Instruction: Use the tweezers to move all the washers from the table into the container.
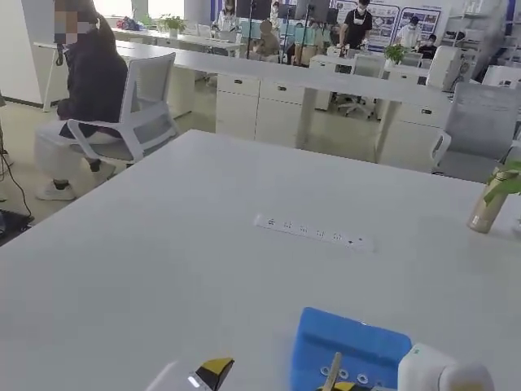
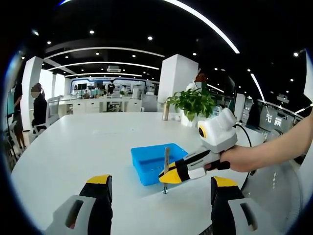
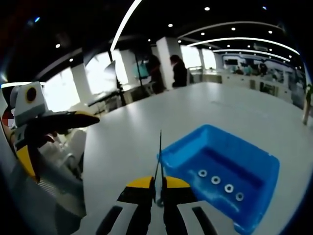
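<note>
A blue container point(image 1: 350, 342) sits near the table's front edge, with several small washers point(image 3: 218, 183) in a row on its floor. My right gripper point(image 3: 157, 188) is shut on thin metal tweezers point(image 3: 160, 152), whose tips point forward beside the container's point(image 3: 254, 196) left wall. In the left gripper view the right gripper point(image 2: 171, 175) comes in from the right, and its tweezers point(image 2: 166, 161) stand over the near edge of the container point(image 2: 149, 164). My left gripper point(image 2: 161, 191) is open and holds nothing, a little left of the container. Its yellow tip point(image 1: 213, 373) shows at the bottom of the head view.
A flush power strip point(image 1: 313, 232) runs across the white table point(image 1: 163, 269) beyond the container. A bottle with a plant sprig point(image 1: 488, 208) stands at the right edge. A person point(image 1: 89, 81) sits in a chair at the far left, with desks and chairs behind.
</note>
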Motion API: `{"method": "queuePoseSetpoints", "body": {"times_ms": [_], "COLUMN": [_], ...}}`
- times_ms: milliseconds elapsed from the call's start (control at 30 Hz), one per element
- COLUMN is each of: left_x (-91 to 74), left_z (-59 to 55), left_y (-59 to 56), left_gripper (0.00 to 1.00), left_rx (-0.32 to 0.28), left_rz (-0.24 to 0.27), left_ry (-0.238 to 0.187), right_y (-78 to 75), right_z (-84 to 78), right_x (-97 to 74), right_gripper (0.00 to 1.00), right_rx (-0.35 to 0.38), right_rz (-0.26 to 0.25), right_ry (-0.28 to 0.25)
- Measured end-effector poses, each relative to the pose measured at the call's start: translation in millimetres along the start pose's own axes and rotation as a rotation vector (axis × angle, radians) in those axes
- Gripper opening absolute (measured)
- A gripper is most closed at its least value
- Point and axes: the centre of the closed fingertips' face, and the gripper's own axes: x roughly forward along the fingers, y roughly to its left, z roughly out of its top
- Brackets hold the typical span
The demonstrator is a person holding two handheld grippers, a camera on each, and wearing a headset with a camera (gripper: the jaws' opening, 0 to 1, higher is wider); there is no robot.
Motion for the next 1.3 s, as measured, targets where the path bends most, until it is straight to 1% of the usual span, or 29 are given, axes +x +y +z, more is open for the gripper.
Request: {"method": "queuePoseSetpoints", "body": {"times_ms": [167,367,433,500,633,833,1167,1200,1300], "left_x": [0.0,-0.2,-0.4,-0.4,-0.4,-0.3,-0.8,-0.8,-0.8], "left_z": [0.2,0.1,0.1,-0.1,-0.3,-0.3,0.2,0.2,0.4], "left_y": [-0.1,0.2,0.1,-0.2,-0.6,-0.4,0.3,0.3,0.4], "left_gripper": [0.84,0.84,0.83,0.83,0.83,0.83,0.83,0.83,0.83], "left_rx": [0.001,0.001,0.001,0.003,0.005,0.008,0.008,0.007,0.006], "left_rz": [0.000,0.001,0.000,-0.001,-0.002,-0.001,0.003,0.003,0.003], "left_ry": [-0.001,-0.002,-0.001,0.000,0.001,0.002,0.000,0.000,-0.002], "right_y": [0.3,7.8,11.8,12.6,13.7,13.8,12.5,12.5,14.1], "right_z": [-1.9,-5.8,-7.1,-8.2,-8.1,-8.3,-7.8,-6.6,7.2], "right_x": [2.6,2.8,2.6,3.2,2.4,-0.4,-2.3,-3.1,-7.8], "right_gripper": [0.04,0.04,0.04,0.04,0.03,0.03,0.03,0.03,0.03], "right_rx": [-0.031,-0.164,-0.194,-0.218,-0.229,-0.226,-0.173,-0.172,-0.138], "right_rz": [0.002,0.010,0.012,0.011,0.004,0.003,0.001,0.002,0.009], "right_ry": [0.003,0.039,0.053,0.062,0.065,0.098,0.110,0.107,0.061]}}
